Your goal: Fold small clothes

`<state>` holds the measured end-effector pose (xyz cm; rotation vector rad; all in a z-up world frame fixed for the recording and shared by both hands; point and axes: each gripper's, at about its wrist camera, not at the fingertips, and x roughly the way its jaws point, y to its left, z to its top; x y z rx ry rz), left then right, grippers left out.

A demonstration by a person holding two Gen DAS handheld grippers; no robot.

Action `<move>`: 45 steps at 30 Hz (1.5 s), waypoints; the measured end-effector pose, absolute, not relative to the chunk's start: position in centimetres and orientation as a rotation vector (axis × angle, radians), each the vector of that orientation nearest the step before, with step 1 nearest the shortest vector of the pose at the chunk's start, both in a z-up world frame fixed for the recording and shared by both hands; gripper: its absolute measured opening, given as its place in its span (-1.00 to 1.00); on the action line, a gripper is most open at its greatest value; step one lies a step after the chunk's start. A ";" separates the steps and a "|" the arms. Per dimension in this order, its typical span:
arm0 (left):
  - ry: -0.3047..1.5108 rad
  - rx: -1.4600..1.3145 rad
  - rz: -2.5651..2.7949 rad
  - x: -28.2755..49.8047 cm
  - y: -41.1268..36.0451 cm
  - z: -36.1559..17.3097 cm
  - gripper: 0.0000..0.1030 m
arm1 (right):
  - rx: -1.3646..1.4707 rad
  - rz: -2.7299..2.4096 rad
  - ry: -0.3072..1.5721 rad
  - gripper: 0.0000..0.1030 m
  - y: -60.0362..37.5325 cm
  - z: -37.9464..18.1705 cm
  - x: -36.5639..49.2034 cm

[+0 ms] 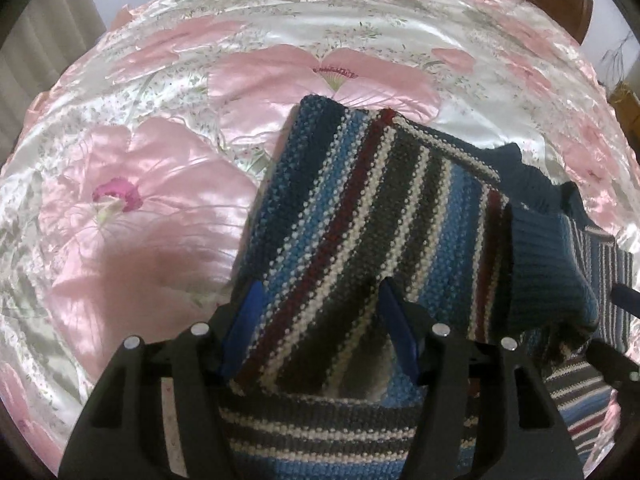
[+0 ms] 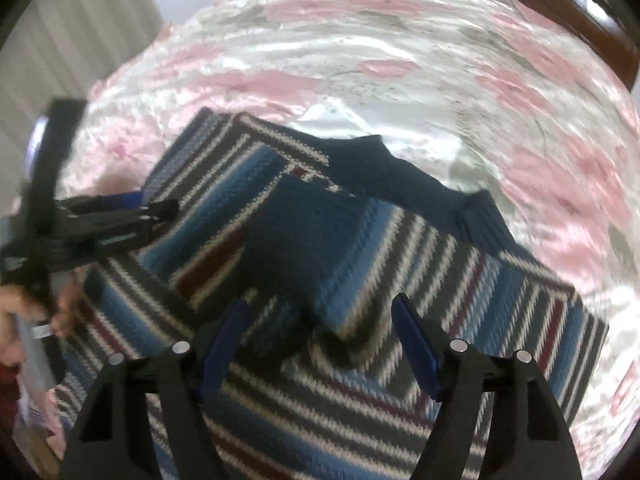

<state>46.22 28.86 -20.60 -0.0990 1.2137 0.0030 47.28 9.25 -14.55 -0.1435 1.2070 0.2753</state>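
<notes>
Two tools work one blue, white, grey and maroon striped knitted sweater (image 1: 360,216), which lies mid-frame on the pink-flowered satin bedspread (image 1: 132,184). The fold seems partly made; I would lay the raised panel flat and square its edges before letting go. At lower centre, the left tool (image 1: 320,312) stands spread, straddling knit. The right tool (image 2: 320,328) is likewise spread, gripping nothing.

striped blue-grey-white knit sweater (image 1: 360,216): chunky wool, rough, matt
pink floral satin bedspread (image 1: 160,160): v glossy, smooth
black gripper frames w/ blue pads (image 1: 400,336): matt plastic
</notes>
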 end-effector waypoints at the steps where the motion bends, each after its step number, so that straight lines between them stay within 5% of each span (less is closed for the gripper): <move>1: 1.214 -0.106 0.003 46.3 28.9 -20.6 0.16 | -0.173 0.275 1.219 0.35 9.9 -15.4 47.7; 8: 1.207 -0.088 0.001 46.3 28.7 -20.9 0.18 | -0.173 0.241 1.262 -0.66 8.6 -18.3 48.4; 17: 1.190 -0.073 0.011 46.0 28.6 -21.1 0.19 | 0.244 0.279 1.203 -0.74 -1.8 -15.1 45.7; 21: 1.179 -0.047 0.019 45.8 28.3 -21.1 0.20 | 0.341 0.219 1.210 -0.55 -6.8 -15.8 42.9; 25: 1.168 -0.040 0.014 45.6 28.2 -20.8 0.20 | 0.437 0.178 1.203 0.44 -11.5 -16.8 40.1; 32: 1.114 -0.041 0.018 43.4 28.0 -18.9 0.20 | 0.536 0.173 1.234 0.43 -13.2 -18.7 42.2; 35: 1.094 -0.048 0.010 42.3 28.0 -18.3 0.20 | 0.502 0.161 1.275 0.14 -11.7 -19.8 43.9; 37: 1.083 -0.040 0.003 41.6 28.0 -18.2 0.21 | 0.478 0.154 1.289 -0.37 -10.8 -20.2 44.8; 39: 1.076 -0.020 -0.002 41.3 27.9 -18.3 0.21 | 0.432 0.142 1.267 -0.66 -10.2 -19.5 45.2; 45: 1.054 0.010 -0.005 40.9 27.3 -19.0 0.29 | 0.374 0.165 1.064 -0.79 -10.7 -14.7 44.6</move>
